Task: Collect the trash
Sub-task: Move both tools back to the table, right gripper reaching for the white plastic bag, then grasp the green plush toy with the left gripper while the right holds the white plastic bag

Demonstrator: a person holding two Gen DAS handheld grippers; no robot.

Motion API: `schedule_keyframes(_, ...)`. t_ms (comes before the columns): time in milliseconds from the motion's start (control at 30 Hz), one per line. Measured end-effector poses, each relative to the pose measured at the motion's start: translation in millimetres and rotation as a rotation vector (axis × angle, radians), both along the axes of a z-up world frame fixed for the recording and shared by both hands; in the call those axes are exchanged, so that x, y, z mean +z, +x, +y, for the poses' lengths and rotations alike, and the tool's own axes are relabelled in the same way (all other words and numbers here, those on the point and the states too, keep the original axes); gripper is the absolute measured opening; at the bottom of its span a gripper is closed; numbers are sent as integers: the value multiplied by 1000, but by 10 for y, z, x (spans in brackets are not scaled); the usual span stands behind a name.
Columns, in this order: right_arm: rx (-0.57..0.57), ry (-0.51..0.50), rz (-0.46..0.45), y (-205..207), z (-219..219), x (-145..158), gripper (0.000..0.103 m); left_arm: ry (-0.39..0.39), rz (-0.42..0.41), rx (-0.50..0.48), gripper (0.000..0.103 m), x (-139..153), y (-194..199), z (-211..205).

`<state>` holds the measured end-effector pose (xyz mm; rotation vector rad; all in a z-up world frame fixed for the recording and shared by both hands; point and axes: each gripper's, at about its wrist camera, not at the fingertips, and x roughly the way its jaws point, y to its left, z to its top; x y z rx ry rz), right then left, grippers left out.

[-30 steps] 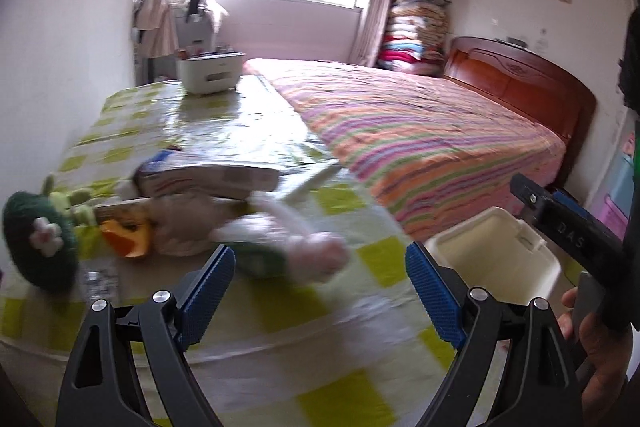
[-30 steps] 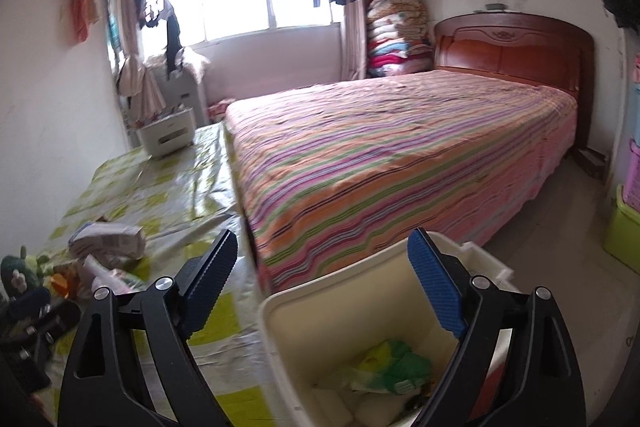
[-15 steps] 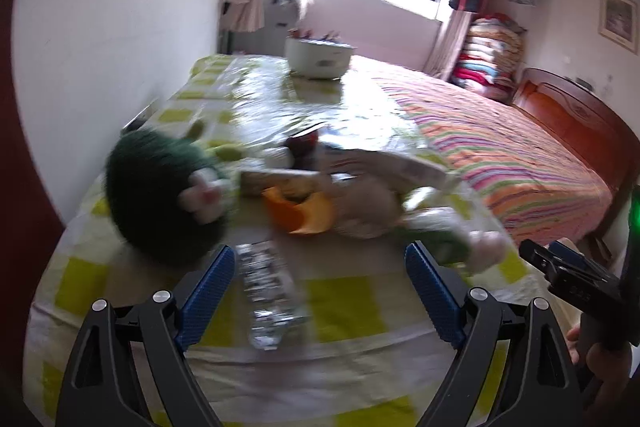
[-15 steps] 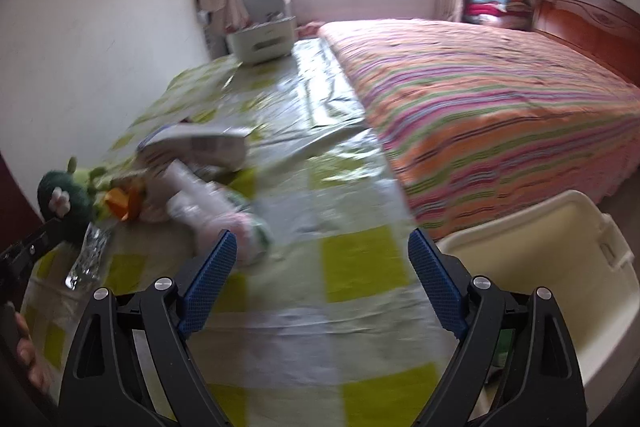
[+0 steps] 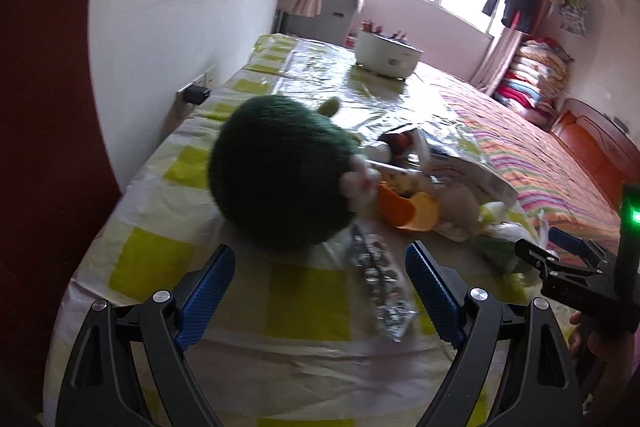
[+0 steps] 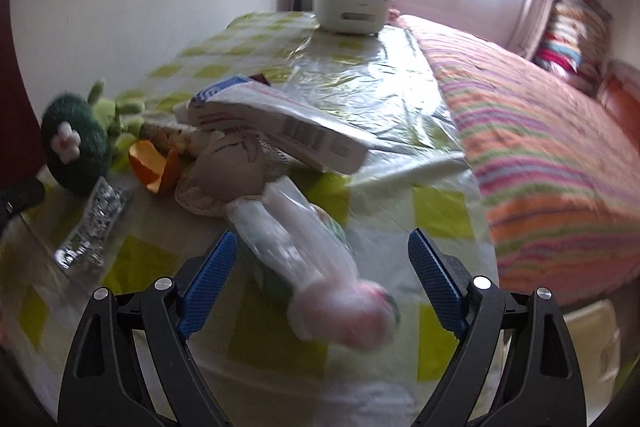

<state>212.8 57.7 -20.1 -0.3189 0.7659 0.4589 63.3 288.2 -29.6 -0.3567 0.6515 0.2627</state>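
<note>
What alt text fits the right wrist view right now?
The open right gripper hovers over a clear plastic bag on a yellow-checked table. Behind it lie a crumpled tissue, carton, orange peel, foil strip and green plush toy; a striped bed is on the right.

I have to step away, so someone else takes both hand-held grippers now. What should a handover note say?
Left hand-held gripper: open, empty, pointing at the foil blister pack beside the green plush toy.
Right hand-held gripper: open, empty, with the clear plastic bag lying between its fingers, not gripped.
Still on the table: orange peel, crumpled brown paper, white carton.
Bin: on the floor off the table's near right corner.
Done: nothing in hand; what the bin holds is not visible.
Left: grab each piece and drop it in the bin; the plush toy is probably not trash.
</note>
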Motion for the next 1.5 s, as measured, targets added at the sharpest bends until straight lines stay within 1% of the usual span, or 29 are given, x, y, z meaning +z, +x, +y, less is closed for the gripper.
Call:
schedule_keyframes(67,9,-37,8,51,67,-52,86,-13,2,16,85,-19,16,74)
schedule_keyframes(200,19,-36,55,150,124,-141,83,-33,14,41,85,-69,53,184)
schedule_keyframes(267,26,-28,81,161,133,-188,76,-45,26,49,85,-104,81,236)
schedule_keyframes(300,34,-20,99,158,136,-212,65,-53,28,51,85,-120,84,259)
schedule_keyframes(333,39,-12,113,151,135,-232,65,-62,31,53,85,-132,94,274)
schedule_keyframes(433,41,-3,116,124,120,-233,62,-81,41,60,85,-176,129,329)
schedule_keyframes(500,44,27,130,93,85,-220,60,-92,44,66,85,-194,164,366)
schedule_keyframes(633,46,85,155,-29,14,-223,60,-119,40,64,85,-200,272,409)
schedule_keyframes(800,68,112,157,-213,-8,-200,60,-160,29,56,85,-210,409,439)
schedule_keyframes(867,75,118,150,-266,-11,-182,60,-171,9,57,85,-211,446,444)
schedule_keyframes(933,81,124,144,-292,-17,-167,60,-162,-5,60,83,-193,486,445)
schedule_keyframes(1000,78,130,140,-287,-37,-158,60,-141,-13,52,69,-178,505,424)
schedule_keyframes(1100,70,147,139,-263,-96,-148,60,-105,-16,26,61,-171,541,363)
schedule_keyframes(1200,58,157,130,-247,-147,-126,60,-91,-31,2,55,-143,542,328)
schedule_keyframes(1267,50,165,125,-243,-184,-109,60,-86,-56,-6,52,-114,526,305)
schedule_keyframes(1333,41,175,117,-253,-217,-85,60,-62,-74,-22,51,-75,510,247)
schedule_keyframes(1500,23,195,89,-259,-306,3,60,-12,-90,-48,51,1,470,89)
